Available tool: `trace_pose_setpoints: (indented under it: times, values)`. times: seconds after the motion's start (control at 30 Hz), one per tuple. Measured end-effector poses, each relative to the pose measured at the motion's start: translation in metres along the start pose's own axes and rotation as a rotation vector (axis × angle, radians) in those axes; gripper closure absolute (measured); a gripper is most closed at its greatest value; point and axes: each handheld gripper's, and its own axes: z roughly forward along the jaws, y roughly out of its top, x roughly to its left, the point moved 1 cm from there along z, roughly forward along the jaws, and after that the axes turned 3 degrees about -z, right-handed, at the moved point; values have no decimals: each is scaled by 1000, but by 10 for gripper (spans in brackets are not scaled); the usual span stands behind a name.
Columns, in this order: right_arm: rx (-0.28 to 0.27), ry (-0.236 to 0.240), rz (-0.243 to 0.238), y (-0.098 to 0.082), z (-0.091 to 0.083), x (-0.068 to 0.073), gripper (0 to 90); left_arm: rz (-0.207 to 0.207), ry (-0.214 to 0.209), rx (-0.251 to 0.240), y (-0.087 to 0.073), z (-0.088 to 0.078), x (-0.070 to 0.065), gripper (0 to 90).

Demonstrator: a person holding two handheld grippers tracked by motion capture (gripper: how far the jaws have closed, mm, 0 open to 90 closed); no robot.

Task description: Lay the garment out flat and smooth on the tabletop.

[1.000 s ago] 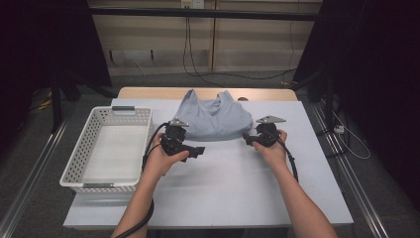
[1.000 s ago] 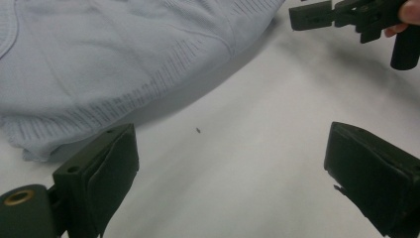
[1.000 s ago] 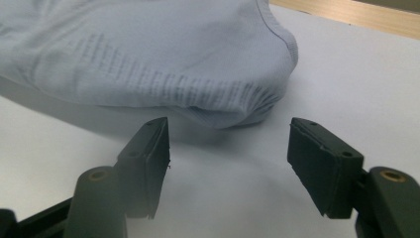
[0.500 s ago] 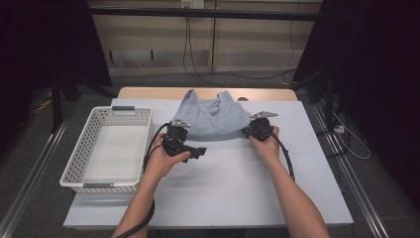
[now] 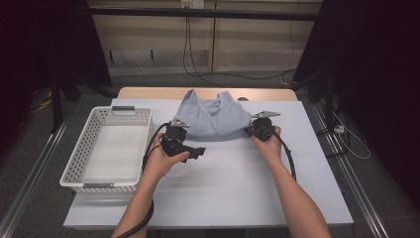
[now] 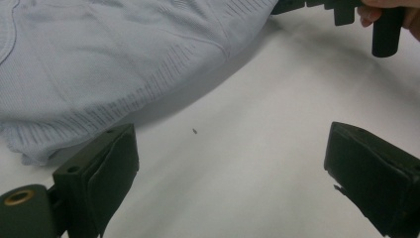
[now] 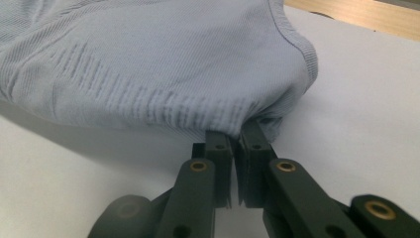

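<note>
white-covered table [image 5: 228, 188] carries all items; a strip of bare wood shows along its far edge. white slatted basket [image 5: 79, 163] stands at the table's left side, nothing seen inside it. light blue ribbed garment [image 5: 213, 119] lies spread at the far centre of the table, between the two grippers. left gripper [image 5: 190, 151] sits just beside the garment's near left hem; in the left gripper view its jaws stand wide apart over bare table, the hem lying next to one jaw, whether touching cannot be told. right gripper [image 5: 249, 130] is at the garment's near right corner; its jaws have just been closing and, in the right gripper view, are pinched together on a fold of the hem [image 7: 247, 121].
</note>
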Motion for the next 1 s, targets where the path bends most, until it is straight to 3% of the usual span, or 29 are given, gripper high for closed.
trace_pose_setpoints:
  times: [1.0]
  values:
    - [-38,49,0,-12,-47,11,869,12,5,-12,1,-2,-4,71]
